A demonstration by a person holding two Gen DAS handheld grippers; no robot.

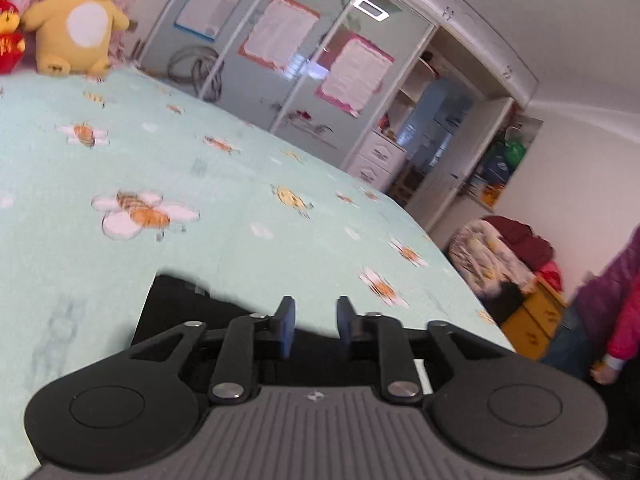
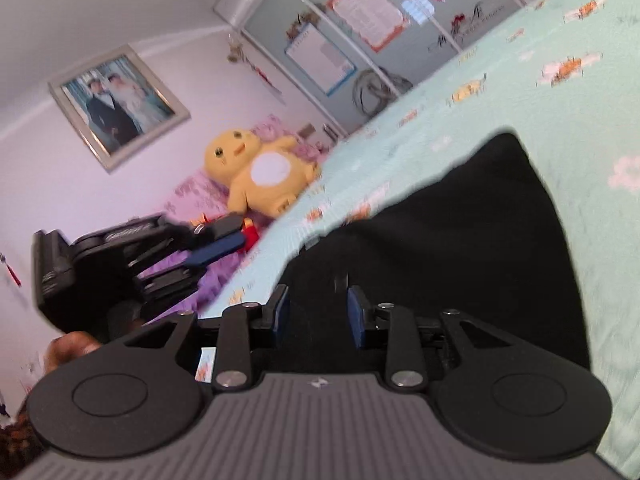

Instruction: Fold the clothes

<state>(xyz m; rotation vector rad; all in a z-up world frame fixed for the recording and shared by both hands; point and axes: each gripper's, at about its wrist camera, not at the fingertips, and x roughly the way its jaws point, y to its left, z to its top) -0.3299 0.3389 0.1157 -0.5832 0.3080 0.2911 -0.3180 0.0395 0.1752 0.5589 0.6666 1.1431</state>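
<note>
A black garment [image 2: 460, 240] lies flat on the mint bedspread [image 2: 520, 92], which has a bee and flower print. My right gripper [image 2: 318, 314] hovers low over the garment's near part with its blue pads apart, and I see only dark cloth behind the gap. In the left wrist view, one corner of the black garment [image 1: 180, 308] shows under my left gripper [image 1: 316, 324]. That gripper is open with nothing pinched. The left gripper [image 2: 220, 238] also appears in the right wrist view, above the bed's left side and clear of the cloth.
A yellow plush toy [image 1: 76, 20] and a red toy [image 1: 8, 40] sit at the head of the bed. A mirrored wardrobe [image 1: 280, 60] stands beyond it. A person in a pink jacket [image 1: 616, 312] stands by a yellow cabinet [image 1: 532, 316] and piled bedding [image 1: 500, 256].
</note>
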